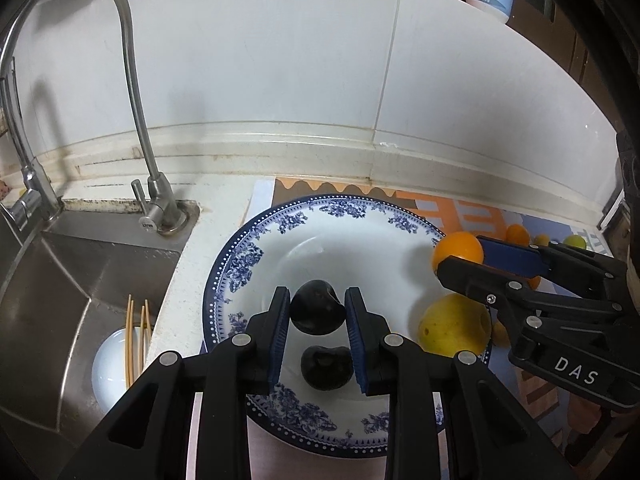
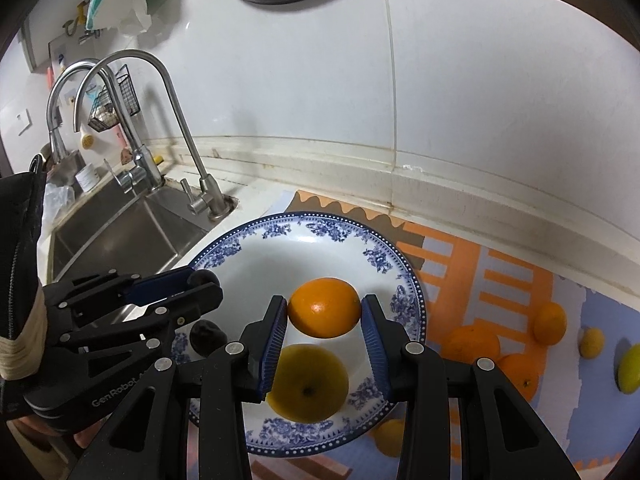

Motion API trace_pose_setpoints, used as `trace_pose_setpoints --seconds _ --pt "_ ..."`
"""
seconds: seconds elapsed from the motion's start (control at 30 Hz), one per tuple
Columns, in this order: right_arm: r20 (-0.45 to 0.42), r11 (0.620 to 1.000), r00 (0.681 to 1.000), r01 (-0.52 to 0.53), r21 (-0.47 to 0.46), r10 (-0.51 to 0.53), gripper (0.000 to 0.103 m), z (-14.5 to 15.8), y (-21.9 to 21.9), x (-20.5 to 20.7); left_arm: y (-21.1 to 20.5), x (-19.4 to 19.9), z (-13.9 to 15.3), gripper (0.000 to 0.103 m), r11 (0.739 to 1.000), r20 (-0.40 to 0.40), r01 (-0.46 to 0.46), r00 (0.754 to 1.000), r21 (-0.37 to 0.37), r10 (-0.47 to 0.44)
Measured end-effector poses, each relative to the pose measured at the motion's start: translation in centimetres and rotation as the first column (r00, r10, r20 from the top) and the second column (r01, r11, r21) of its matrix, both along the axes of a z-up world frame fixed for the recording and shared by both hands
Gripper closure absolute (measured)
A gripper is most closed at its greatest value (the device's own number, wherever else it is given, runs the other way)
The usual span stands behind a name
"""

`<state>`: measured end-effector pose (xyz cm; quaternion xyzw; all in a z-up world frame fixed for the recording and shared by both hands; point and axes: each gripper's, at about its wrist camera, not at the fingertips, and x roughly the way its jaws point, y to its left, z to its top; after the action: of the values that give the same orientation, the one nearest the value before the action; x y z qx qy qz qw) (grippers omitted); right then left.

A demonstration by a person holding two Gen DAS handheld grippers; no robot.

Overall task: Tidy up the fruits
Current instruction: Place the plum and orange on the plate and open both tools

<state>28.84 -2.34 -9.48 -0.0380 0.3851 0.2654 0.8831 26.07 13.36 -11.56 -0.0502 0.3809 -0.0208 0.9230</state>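
I have my left gripper (image 1: pixel 317 312) clamped on a plum (image 1: pixel 317 307) and my right gripper (image 2: pixel 324 310) on an orange (image 2: pixel 324 307), both over the plate (image 1: pixel 280 220) for release at 12 o'clock of the fruit lying there.

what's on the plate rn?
On the plate: a yellow fruit and a dark fruit. Second dark fruit sits between the left gripper pads; contact unclear. The right gripper holds an orange above it. Grippers hide the near rim.

Black gripper fingers (image 1: pixel 280 320), ribbed blue pads (image 2: pixel 272 344), silver pivot screws, white lettering
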Motion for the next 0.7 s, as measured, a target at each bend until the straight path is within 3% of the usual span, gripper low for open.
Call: trace_pose_setpoints --seconds 0.13,0.23,0.4,0.7 --pt "-0.012 1.0 1.0 -0.001 0.01 0.001 0.063 -0.1 -0.1 0.1 -0.1 -0.3 0.4 0.068 1.0 0.013 -0.004 1.0 0.008 0.004" --pt "-0.006 1.0 1.0 0.007 0.017 -0.007 0.056 0.1 -0.4 -0.1 -0.1 -0.7 0.9 0.067 1.0 0.026 -0.008 1.0 0.017 0.007" --pt "0.01 1.0 1.0 0.027 0.015 -0.027 0.056 0.7 -1.0 -0.8 -0.6 -1.6 1.9 0.064 1.0 0.045 -0.003 0.999 0.02 0.002" --pt "0.094 0.996 0.991 0.091 0.017 -0.092 0.044 3.5 -3.7 -3.3 -2.5 -3.7 4.2 0.054 0.999 0.095 0.026 0.995 0.03 -0.029"
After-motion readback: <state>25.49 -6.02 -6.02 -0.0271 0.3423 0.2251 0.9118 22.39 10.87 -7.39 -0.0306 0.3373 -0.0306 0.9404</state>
